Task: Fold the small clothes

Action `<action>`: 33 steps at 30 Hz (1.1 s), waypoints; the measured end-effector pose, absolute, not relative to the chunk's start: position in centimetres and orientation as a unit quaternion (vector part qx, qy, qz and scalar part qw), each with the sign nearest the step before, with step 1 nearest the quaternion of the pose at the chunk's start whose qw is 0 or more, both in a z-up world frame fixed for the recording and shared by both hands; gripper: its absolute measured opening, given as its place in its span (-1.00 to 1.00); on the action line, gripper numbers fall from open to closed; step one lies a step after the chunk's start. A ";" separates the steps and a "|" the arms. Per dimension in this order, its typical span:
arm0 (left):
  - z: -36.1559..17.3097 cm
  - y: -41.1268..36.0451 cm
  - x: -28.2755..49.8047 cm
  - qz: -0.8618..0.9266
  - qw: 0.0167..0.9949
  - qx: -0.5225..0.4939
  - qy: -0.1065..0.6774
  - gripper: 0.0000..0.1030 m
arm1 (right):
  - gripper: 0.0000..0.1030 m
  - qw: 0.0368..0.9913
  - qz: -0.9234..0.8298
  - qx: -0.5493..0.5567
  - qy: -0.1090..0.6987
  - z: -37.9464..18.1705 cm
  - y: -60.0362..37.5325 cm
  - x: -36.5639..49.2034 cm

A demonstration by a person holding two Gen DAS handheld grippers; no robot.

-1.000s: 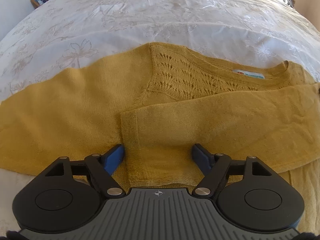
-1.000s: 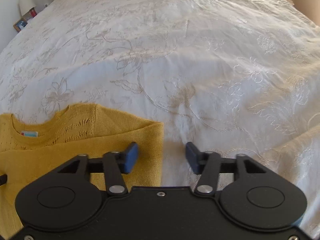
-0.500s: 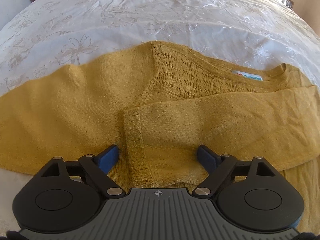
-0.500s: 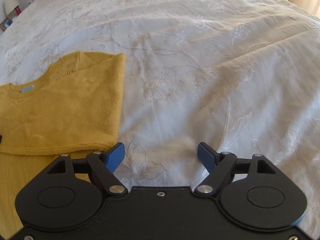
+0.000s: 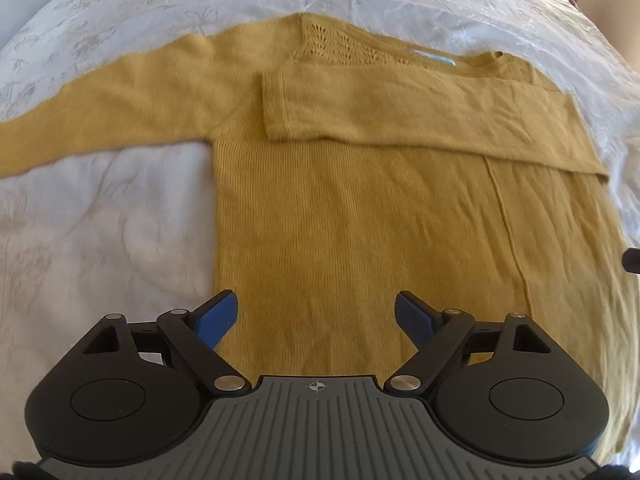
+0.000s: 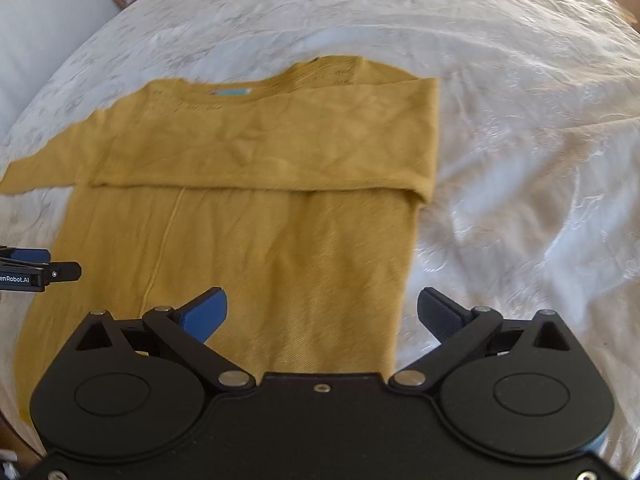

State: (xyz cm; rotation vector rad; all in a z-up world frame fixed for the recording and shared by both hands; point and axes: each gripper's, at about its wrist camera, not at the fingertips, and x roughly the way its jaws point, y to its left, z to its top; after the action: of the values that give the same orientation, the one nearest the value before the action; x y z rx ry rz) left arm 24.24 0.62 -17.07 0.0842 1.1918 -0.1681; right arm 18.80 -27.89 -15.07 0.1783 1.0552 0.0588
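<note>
While the sweater (image 5: 340, 216) is lying flat on the bed (image 5: 100, 220), one sleeve folded across the chest, the left gripper (image 5: 316, 316) and right gripper (image 6: 322, 312) are being held wide and empty, the right's jaws having just been opening; the spread left sleeve (image 5: 120, 108) is likely being folded next

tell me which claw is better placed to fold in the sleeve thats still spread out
Left. The spread sleeve lies on the sweater's left side, off the left claw's side; its jaws are open and empty. The right claw hovers at the opposite edge, under the already folded sleeve.
</note>
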 end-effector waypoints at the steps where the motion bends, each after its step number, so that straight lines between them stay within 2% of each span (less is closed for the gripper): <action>1: -17.1 0.8 23.3 -0.074 0.822 0.035 0.564 0.67 | 0.99 0.859 0.040 0.072 0.506 -15.3 -27.2 18.7; 12: -19.1 2.8 17.0 -0.022 0.804 0.017 0.594 0.72 | 1.00 0.819 0.138 -0.005 0.557 -18.8 -22.5 16.7; 16: -19.9 2.7 17.6 -0.016 0.796 0.009 0.606 1.00 | 1.00 0.815 0.139 -0.029 0.561 -19.7 -21.6 16.7; 24: -21.2 0.8 21.0 0.011 0.761 0.032 0.648 1.00 | 1.00 0.808 0.111 -0.067 0.575 -21.1 -19.3 17.6; 33: -20.9 1.5 20.2 -0.009 0.783 0.032 0.621 1.00 | 1.00 0.837 0.076 -0.057 0.539 -21.9 -17.9 16.4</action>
State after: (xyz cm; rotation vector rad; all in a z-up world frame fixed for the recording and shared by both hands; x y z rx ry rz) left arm 20.24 1.46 -20.86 0.0689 1.3415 -0.0184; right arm 16.41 -17.88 -21.90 -0.1198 1.1417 0.1606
